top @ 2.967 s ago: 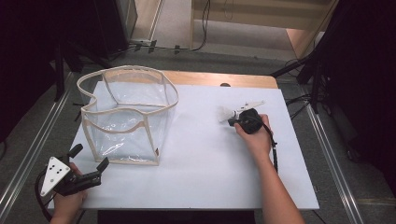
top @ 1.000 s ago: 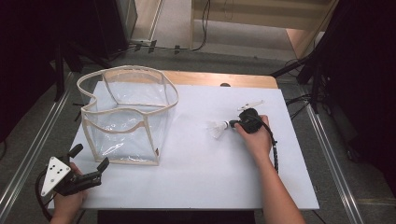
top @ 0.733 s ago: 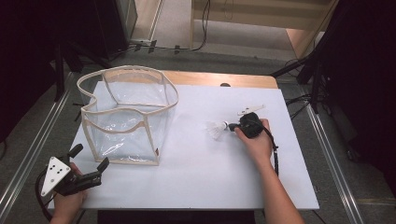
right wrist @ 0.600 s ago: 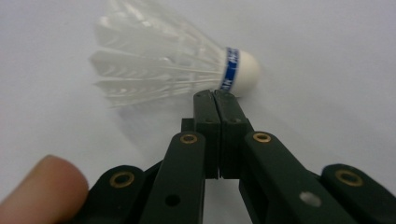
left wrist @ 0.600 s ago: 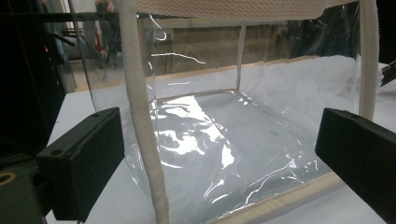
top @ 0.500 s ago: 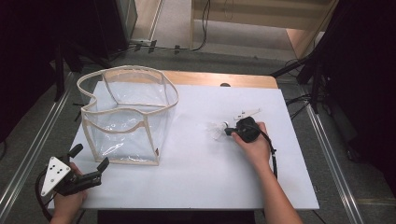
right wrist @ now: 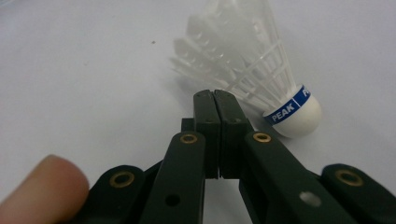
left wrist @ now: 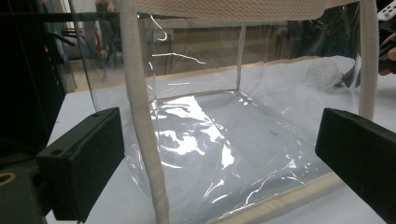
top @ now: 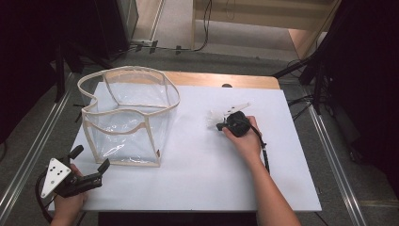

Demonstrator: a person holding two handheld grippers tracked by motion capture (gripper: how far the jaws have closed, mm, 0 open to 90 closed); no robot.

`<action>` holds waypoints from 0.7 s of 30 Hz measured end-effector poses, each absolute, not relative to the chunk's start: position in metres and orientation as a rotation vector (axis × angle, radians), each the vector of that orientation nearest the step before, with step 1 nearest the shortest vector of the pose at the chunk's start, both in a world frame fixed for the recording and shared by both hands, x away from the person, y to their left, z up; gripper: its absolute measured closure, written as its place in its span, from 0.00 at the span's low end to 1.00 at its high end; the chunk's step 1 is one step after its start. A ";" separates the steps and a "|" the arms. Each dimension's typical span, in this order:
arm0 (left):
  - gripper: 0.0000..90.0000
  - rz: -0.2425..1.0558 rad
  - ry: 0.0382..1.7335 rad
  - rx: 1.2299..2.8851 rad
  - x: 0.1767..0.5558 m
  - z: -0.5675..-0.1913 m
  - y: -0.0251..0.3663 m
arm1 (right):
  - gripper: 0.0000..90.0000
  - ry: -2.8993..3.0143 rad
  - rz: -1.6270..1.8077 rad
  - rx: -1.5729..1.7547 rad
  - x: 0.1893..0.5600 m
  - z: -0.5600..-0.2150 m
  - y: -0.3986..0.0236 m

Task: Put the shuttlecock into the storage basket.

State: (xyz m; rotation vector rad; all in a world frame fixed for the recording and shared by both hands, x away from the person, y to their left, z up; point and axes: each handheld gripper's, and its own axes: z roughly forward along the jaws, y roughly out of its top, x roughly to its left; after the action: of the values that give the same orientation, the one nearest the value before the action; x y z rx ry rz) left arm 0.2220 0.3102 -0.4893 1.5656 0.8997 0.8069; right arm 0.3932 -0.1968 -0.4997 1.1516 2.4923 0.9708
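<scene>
A white feather shuttlecock [top: 213, 118] [right wrist: 261, 70] with a blue band lies on its side on the white table [top: 197, 179]. My right gripper [top: 220, 126] [right wrist: 215, 95] is shut, jaws pressed together with nothing between them, and its tips rest against the shuttlecock's feathers. A clear plastic bag [top: 129, 113] [left wrist: 210, 116] with cream webbing trim stands open at the table's left. My left gripper [top: 89, 158] [left wrist: 215, 154] is open at the front left corner, pointing at the bag's near wall from a short way off.
The table's wooden far edge [top: 221, 79] borders the floor beyond. Black stands and cables [top: 310, 75] crowd the right side. Metal rails [top: 28, 155] run along both sides of the table.
My right hand has slid left across the table toward the bag, with the shuttlecock shifting left ahead of the shut tips. The left gripper and the bag have stayed put.
</scene>
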 end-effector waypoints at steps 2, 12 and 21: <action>0.02 0.807 0.899 1.565 0.222 -0.489 0.310 | 0.96 2.483 0.978 1.159 0.400 -0.498 -0.198; 0.02 0.807 0.899 1.565 0.222 -0.489 0.310 | 0.82 2.397 1.004 1.207 0.414 -0.476 -0.224; 0.02 0.807 0.897 1.568 0.222 -0.489 0.310 | 0.27 2.538 0.885 1.092 0.419 -0.489 -0.229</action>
State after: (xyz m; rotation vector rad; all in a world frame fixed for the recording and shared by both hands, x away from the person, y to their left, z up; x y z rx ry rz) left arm 0.2221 0.3099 -0.4893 1.5685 0.8971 0.8067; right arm 0.4186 -0.2287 -0.4889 1.0916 2.5384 0.8847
